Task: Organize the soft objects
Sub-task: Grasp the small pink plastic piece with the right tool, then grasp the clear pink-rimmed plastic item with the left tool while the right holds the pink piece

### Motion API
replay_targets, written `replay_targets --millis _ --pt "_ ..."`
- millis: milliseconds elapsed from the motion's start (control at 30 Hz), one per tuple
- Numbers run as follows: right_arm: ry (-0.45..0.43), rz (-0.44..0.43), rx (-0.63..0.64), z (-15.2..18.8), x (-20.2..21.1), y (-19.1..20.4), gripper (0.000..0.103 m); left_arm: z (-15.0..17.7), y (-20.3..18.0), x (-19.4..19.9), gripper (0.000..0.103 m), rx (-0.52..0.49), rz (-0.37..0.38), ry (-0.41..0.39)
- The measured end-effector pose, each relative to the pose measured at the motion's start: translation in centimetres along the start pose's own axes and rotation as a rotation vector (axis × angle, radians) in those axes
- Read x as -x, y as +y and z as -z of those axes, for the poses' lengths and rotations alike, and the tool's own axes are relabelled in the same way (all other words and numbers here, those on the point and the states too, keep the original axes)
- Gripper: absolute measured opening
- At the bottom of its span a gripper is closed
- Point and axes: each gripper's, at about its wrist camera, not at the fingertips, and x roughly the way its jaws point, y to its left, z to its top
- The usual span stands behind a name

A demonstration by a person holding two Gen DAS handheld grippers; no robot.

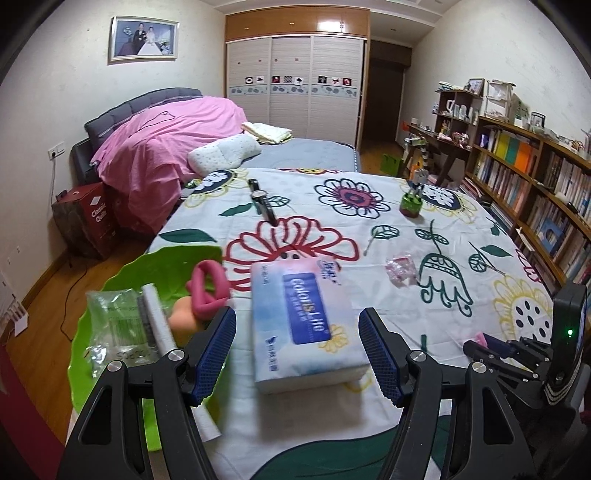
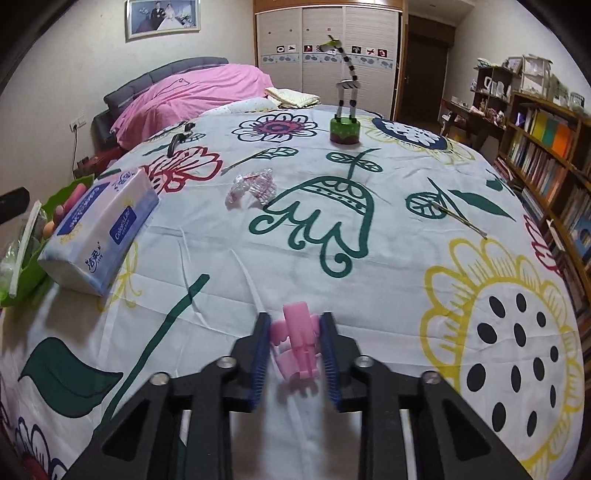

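pink plastic toy (image 2: pixel 298 341) sits pinched between the right gripper (image 2: pixel 293 363) pads, low on the floral bedsheet (image 2: pixel 369 266). left gripper (image 1: pixel 297 356) hangs spread above the tissue pack (image 1: pixel 304 325), beside the green basket (image 1: pixel 85 332). bookshelves (image 1: pixel 535 192) line the wall.

Both views were lit evenly and warmly by indoor light that seemed to come from above, so that only soft, short shadows were cast, such as the one beneath the blue-and-white plastic-wrapped tissue pack (image 1: pixel 303 325), whose printing was smeared by motion blur in the left wrist view while it was rendered more sharply in the right wrist view (image 2: pixel 99 236). Strong fisheye bending was seen towards the edges, where the long wooden bookshelf (image 1: pixel 535 192) was curved and the corners were lost to black vignetting. A mild glare was reflected from the glossy orange-brown wardrobe top panel (image 1: pixel 295 22), and the dark open doorway (image 2: pixel 424 70) was left underexposed.
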Motion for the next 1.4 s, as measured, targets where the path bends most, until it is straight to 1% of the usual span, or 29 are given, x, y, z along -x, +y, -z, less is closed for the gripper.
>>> replay_targets --millis 133,267,467,567,700,1000,1400 --pt "0.000 -0.032 -0.049 -0.1 0.2 -1.1 0.020 -0.3 -1.7 -0.5 0.070 -0.031 0.020 0.005" --pt "-0.028 -0.051 -0.071 -0.2 1.1 -1.7 0.020 -0.6 -3.7 -1.1 0.070 -0.070 0.039 0.014" --pt "-0.065 -0.055 -0.095 -0.5 2.3 -3.1 0.020 -1.2 -7.0 -2.8 0.070 -0.115 0.095 0.043" --pt "-0.068 -0.053 -0.120 -0.5 2.1 -4.1 0.020 -1.7 -8.9 -4.0 0.070 -0.142 0.117 0.060" --pt "-0.067 -0.059 -0.154 -0.4 2.0 -5.2 0.020 -2.1 -10.4 -5.7 0.070 -0.150 0.136 0.093" --pt "-0.079 -0.073 -0.195 -0.3 1.9 -6.6 0.020 -2.6 -12.4 -8.6 0.070 -0.168 0.123 0.128" --pt "-0.080 -0.081 -0.215 -0.2 1.7 -7.1 0.020 -3.0 -13.3 -10.9 0.070 -0.184 0.107 0.144"
